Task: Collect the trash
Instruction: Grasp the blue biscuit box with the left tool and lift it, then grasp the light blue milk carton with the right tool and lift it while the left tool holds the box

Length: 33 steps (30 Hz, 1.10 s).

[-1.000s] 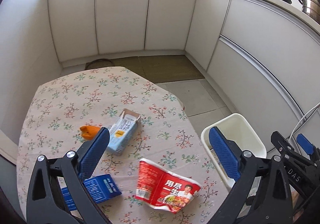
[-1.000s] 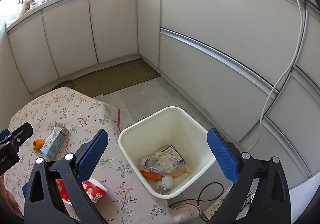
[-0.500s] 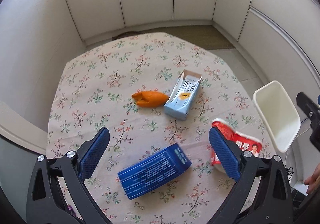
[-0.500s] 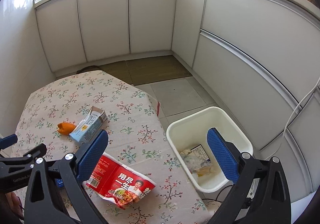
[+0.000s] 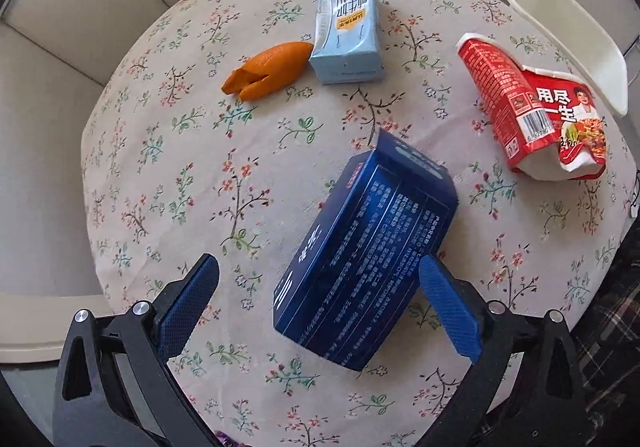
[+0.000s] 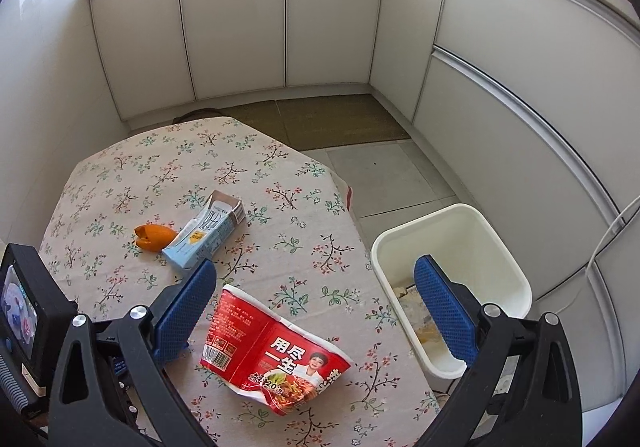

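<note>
On the floral tablecloth (image 5: 160, 167), the blue box (image 5: 364, 259) is lying between my left gripper's (image 5: 318, 303) spread fingers (ungripped, lined up for pinching); my right gripper (image 6: 316, 311), also gaping, is hovering over the red noodle cup (image 6: 272, 351) beside the white bin (image 6: 516, 267).

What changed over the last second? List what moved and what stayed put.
The left gripper swung from the bin side over the table and dropped toward the blue box, open, straddling it. The right gripper swung from above the white bin toward the red noodle cup, open. The orange peel, milk carton, cup and box lie unmoved.
</note>
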Each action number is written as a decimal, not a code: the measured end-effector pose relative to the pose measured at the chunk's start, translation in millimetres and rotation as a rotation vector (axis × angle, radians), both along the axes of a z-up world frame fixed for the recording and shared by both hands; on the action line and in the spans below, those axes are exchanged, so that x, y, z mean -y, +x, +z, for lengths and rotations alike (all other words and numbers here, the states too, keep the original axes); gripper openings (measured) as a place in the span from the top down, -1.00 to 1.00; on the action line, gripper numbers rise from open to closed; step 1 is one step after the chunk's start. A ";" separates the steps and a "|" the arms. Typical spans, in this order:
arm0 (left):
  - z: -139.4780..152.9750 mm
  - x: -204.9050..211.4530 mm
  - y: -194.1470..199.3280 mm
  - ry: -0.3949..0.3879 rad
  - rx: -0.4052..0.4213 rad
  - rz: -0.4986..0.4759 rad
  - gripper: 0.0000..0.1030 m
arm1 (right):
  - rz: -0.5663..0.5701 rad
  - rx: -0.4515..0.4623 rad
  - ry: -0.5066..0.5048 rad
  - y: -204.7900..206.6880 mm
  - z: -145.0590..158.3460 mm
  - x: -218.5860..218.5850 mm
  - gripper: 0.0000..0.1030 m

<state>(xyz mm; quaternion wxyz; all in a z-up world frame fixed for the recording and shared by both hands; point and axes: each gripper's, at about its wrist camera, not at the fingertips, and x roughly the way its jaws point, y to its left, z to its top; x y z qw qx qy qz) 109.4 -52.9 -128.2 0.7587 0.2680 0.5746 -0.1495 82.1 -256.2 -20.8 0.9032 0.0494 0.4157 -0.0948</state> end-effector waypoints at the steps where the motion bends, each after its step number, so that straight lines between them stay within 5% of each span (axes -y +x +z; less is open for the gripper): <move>1: -0.9 3.0 -0.7 -0.012 0.002 -0.018 -0.86 | -0.003 -0.008 0.006 1.6 -1.6 2.1 -0.87; 5: -11.9 17.9 -8.5 0.001 -0.028 -0.098 -0.83 | -0.029 -0.057 0.057 8.8 -12.6 13.9 -0.87; 9: -8.7 12.7 -5.9 -0.063 -0.061 -0.057 -0.12 | -0.036 -0.111 0.143 14.7 -25.0 22.2 -0.87; 10: -4.8 7.2 -1.9 -0.111 -0.078 -0.021 -0.09 | -0.030 -0.123 0.161 16.3 -27.7 22.3 -0.87; 17: 38.3 -30.3 7.0 -0.279 0.006 0.180 -0.03 | 0.040 -0.186 0.214 31.6 -44.5 5.2 -0.87; 24: 95.1 -72.3 14.5 -0.463 0.186 0.369 -0.03 | 0.024 -0.282 0.477 71.7 -78.2 -22.9 -0.87; 29: 121.5 -105.4 18.0 -0.576 0.283 0.481 -0.03 | 0.000 -0.318 0.451 101.9 -96.9 -52.4 -0.87; 33: 128.6 -120.7 17.5 -0.595 0.307 0.514 -0.03 | -0.046 -0.361 0.456 122.9 -116.6 -59.1 -0.87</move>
